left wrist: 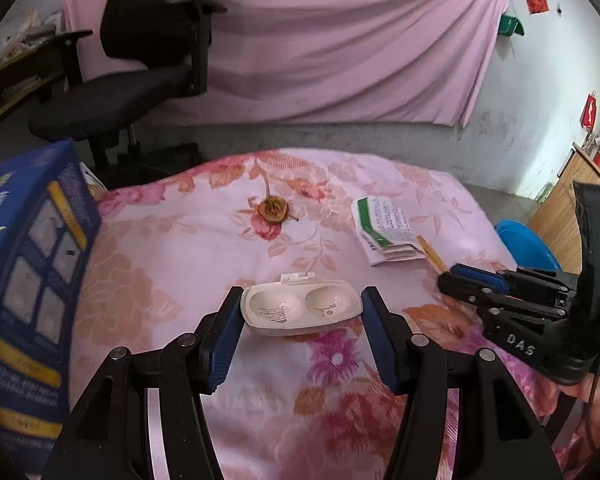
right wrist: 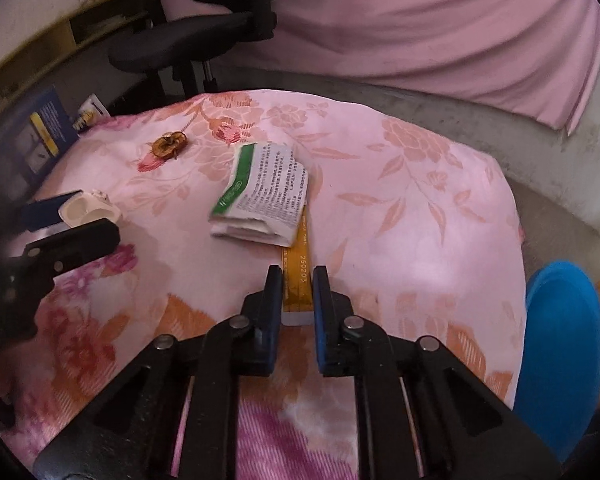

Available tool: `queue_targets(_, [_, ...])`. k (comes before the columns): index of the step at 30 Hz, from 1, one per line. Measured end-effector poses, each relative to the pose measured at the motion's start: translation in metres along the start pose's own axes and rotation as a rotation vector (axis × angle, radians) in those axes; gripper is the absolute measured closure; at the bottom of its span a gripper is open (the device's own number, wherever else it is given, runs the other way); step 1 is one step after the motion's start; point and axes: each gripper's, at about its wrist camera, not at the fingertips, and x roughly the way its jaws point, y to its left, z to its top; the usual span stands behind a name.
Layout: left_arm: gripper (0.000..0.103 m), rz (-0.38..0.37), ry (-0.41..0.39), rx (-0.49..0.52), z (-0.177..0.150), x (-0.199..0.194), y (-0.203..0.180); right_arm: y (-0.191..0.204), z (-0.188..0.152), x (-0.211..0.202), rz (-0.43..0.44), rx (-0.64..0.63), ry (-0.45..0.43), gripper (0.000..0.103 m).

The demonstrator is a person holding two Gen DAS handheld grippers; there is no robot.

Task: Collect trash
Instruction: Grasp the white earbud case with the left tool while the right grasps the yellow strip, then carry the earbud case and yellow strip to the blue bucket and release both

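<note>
White plastic case sits clamped between the left gripper, lifted for binning. At three o'clock, the right gripper pinches the yellow strip under the folded leaflet.

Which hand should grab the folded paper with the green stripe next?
Probably neither yet. The right hand-held gripper is nearer the folded leaflet, but its jaws already pinch the yellow strip. The left hand-held gripper holds the white plastic case.

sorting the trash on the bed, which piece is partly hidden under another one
The yellow strip: its far end runs under the folded green-and-white leaflet. The white plastic case and dried flower lie uncovered.
</note>
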Motion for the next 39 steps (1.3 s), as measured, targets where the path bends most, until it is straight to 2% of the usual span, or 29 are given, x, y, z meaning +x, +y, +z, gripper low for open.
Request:
queue_targets(4, [0.051,0.000,-0.121,0.009,-0.007,-0.028,-0.008,-0.008,-0.013,-0.022,0.023,0.055,-0.063,0.060])
queue_targets(8, [0.051,-0.020,-0.245,-0.015,-0.008,-0.056,-0.015,-0.006,-0.019,-0.054,-0.008,0.069,-0.211,0.060])
queue_targets(11, [0.051,-0.023,-0.347,0.009,-0.002,-0.077,-0.022,-0.001,-0.025,-0.076,-0.045,0.059,-0.328,0.060])
queue_targets(15, [0.050,-0.048,-0.464,0.080,0.010,-0.102,-0.040,-0.002,-0.044,-0.122,-0.097,0.092,-0.590,0.060])
queue_targets(17, [0.050,-0.061,-0.509,0.114,0.015,-0.111,-0.050,-0.012,-0.055,-0.144,-0.091,0.132,-0.721,0.059])
queue_targets(20, [0.050,-0.074,-0.568,0.167,0.022,-0.122,-0.069,-0.021,-0.066,-0.164,-0.139,0.157,-0.853,0.059])
queue_targets(23, [0.050,-0.101,-0.621,0.204,0.026,-0.127,-0.091,-0.028,-0.069,-0.178,-0.187,0.173,-0.914,0.059])
queue_targets(30, [0.050,-0.178,-0.698,0.343,0.032,-0.125,-0.151,-0.043,-0.080,-0.198,-0.281,0.199,-0.991,0.059])
queue_targets(35, [0.050,-0.223,-0.691,0.420,0.035,-0.109,-0.194,-0.062,-0.100,-0.222,-0.392,0.237,-1.042,0.059])
queue_targets(39, [0.050,-0.269,-0.646,0.436,0.038,-0.089,-0.220,-0.079,-0.107,-0.229,-0.444,0.305,-1.044,0.059])
